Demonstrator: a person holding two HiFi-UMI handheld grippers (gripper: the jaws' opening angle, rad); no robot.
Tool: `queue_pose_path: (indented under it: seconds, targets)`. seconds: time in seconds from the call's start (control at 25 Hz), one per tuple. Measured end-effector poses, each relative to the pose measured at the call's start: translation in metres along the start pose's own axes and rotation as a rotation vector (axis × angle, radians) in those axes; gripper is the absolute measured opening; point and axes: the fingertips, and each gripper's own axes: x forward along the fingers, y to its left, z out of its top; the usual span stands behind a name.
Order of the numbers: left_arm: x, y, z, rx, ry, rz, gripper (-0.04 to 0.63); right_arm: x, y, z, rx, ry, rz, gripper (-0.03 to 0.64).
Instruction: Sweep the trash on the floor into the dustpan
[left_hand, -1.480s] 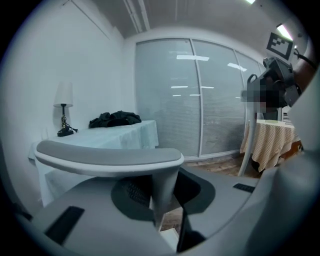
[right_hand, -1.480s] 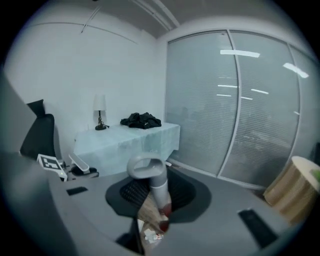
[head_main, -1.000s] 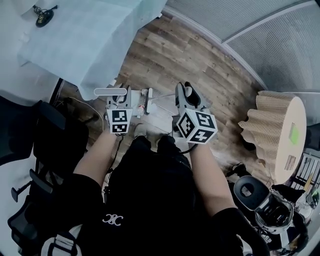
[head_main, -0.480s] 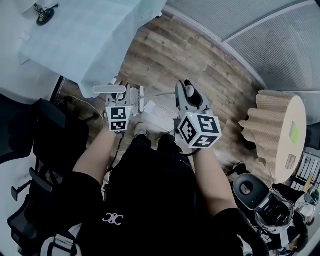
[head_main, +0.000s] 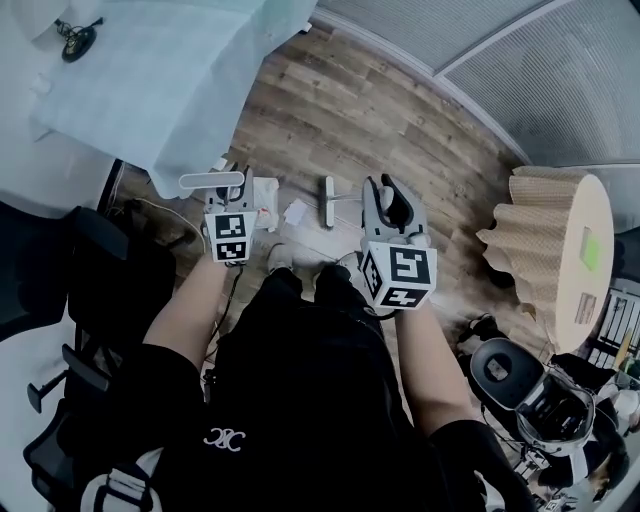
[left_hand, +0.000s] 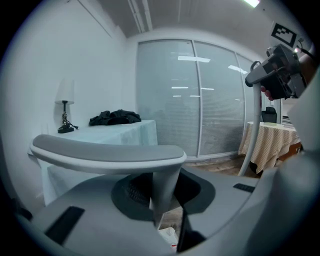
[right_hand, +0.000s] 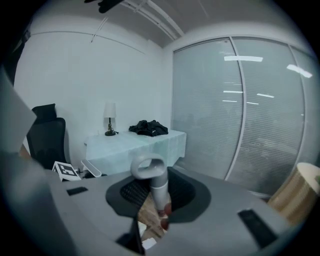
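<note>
My left gripper (head_main: 233, 205) has its fingers closed tight on the stem of the dustpan handle (left_hand: 107, 150), with the flat grey crossbar just above them. My right gripper (head_main: 388, 210) grips the broom (right_hand: 150, 175) on its shaft, just below the looped end. The broom head (head_main: 328, 201) is down at the wooden floor (head_main: 400, 120). The trash (head_main: 295, 211) — a white scrap — lies on the floor between the broom head and my left gripper, near both.

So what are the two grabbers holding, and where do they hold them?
The left gripper clamps the dustpan handle on its stem, just under the flat top. The right gripper clamps the broom handle just below its loop.
</note>
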Motion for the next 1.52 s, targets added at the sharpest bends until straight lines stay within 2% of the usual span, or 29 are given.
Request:
queue_pose_path:
  seconds: [0.2,0.56,0.88,0.96,1.32,1.52]
  targets:
    - [-0.003,0.003,0.000,-0.008,-0.004,0.001,0.083,0.017,0.014,-0.027,0.003,0.050,-0.016,0.103]
    - [-0.005,-0.001,-0.001,-0.025,-0.006,-0.011,0.083,0.048,0.033,-0.015,0.299,0.006,0.031,0.110]
    - [-0.002,0.002,-0.002,-0.030,-0.010,-0.027,0.083,0.062,0.038,0.007,0.451,-0.046,0.113,0.114]
    - [0.000,0.003,-0.001,-0.032,-0.011,-0.029,0.083,0.062,0.035,0.009,0.445,-0.047,0.114,0.112]
    - [0.004,0.004,0.001,-0.029,-0.015,-0.041,0.083,0.035,0.036,0.025,0.275,-0.055,0.130,0.106]
    - [0.004,0.003,0.001,-0.027,-0.008,-0.041,0.083,0.017,0.030,0.020,0.215,-0.034,0.127,0.104]
